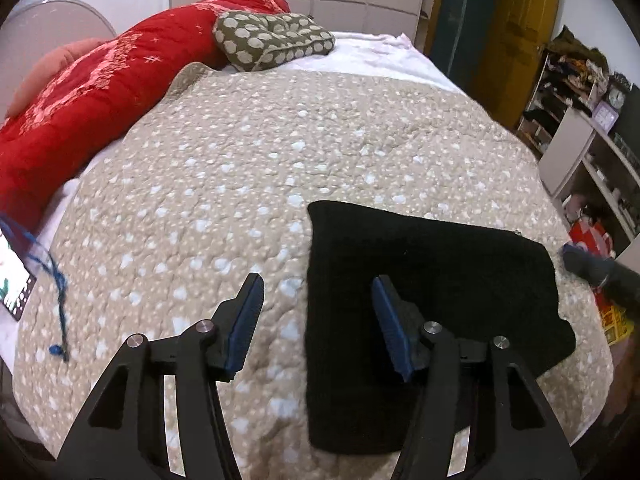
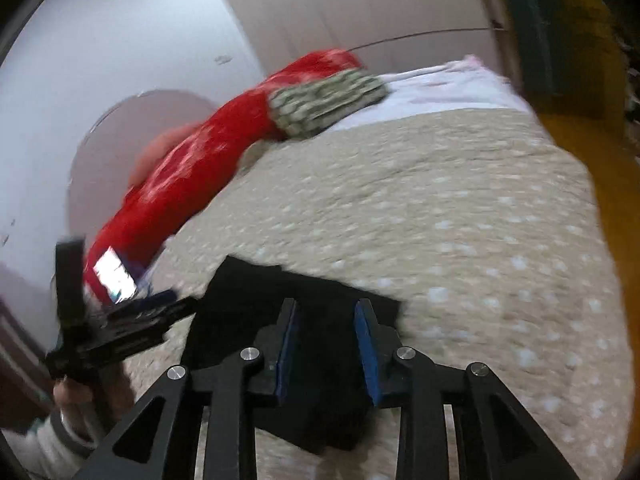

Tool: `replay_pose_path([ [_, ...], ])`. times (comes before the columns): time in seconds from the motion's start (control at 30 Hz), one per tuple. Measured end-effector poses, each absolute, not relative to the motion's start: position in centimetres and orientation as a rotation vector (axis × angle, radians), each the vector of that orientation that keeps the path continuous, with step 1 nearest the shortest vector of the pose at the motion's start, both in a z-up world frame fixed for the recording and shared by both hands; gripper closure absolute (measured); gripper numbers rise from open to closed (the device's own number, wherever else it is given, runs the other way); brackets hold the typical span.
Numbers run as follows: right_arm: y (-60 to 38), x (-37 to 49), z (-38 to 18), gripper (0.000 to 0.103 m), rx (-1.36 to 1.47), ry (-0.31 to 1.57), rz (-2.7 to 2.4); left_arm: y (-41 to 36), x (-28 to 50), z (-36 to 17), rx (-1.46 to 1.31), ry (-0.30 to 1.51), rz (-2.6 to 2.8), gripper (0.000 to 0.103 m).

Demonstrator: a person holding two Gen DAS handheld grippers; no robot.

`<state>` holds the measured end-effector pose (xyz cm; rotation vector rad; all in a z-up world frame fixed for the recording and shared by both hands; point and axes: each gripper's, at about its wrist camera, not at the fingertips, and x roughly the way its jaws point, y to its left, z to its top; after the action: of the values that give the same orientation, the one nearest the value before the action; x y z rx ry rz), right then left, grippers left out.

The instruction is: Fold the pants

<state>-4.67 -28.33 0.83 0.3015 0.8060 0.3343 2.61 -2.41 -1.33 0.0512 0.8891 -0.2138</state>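
Observation:
The black pants (image 1: 432, 280) lie folded into a compact rectangle on the beige spotted quilt (image 1: 260, 160), at the bed's near right. My left gripper (image 1: 318, 292) is open and empty above the fold's left edge. The right gripper's tip (image 1: 592, 266) shows at the far right edge of the left wrist view. In the blurred right wrist view, my right gripper (image 2: 326, 308) is open and empty just above the pants (image 2: 256, 292). The left gripper (image 2: 120, 320) shows at the left there, held in a hand.
A red blanket (image 1: 80, 92) and a spotted cushion (image 1: 272, 40) lie at the bed's far left. A phone (image 1: 14, 280) with a blue cord lies at the left edge. Shelves (image 1: 580, 120) and a yellow door (image 1: 516, 32) stand on the right.

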Motion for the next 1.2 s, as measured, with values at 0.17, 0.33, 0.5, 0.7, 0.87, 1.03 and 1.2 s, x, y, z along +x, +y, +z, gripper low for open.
replay_pose_path([
  [0.17,-25.6,-0.6,-4.3,0.075,0.206,0.930,0.264,-3.5,4.7,-3.7,0.079,0.922,-0.174,0.044],
  [0.33,-25.4,2.2,-4.8,0.075,0.160,0.942,0.258,-3.3,5.5,-4.2,0.065,0.917,-0.143,0.032],
  [0.5,-25.5,0.5,-2.4,0.075,0.130,0.947,0.273,-3.1,5.2,-4.1,0.062,0.913,-0.142,0.032],
  [0.7,-24.8,-5.4,-0.4,0.075,0.059,0.898,0.294,-3.0,5.0,-4.2,0.036,0.916,-0.139,0.032],
  [0.87,-24.1,-7.1,-3.7,0.075,0.023,0.924,0.276,-3.1,4.8,-4.2,0.027,0.911,-0.133,0.029],
  [1.03,-24.9,-7.1,-2.2,0.075,0.064,0.931,0.273,-3.1,4.3,-3.8,0.036,0.910,-0.132,0.029],
  [1.2,-25.6,-7.3,-1.0,0.075,0.092,0.900,0.256,-2.5,3.2,-2.9,0.014,0.918,-0.153,0.029],
])
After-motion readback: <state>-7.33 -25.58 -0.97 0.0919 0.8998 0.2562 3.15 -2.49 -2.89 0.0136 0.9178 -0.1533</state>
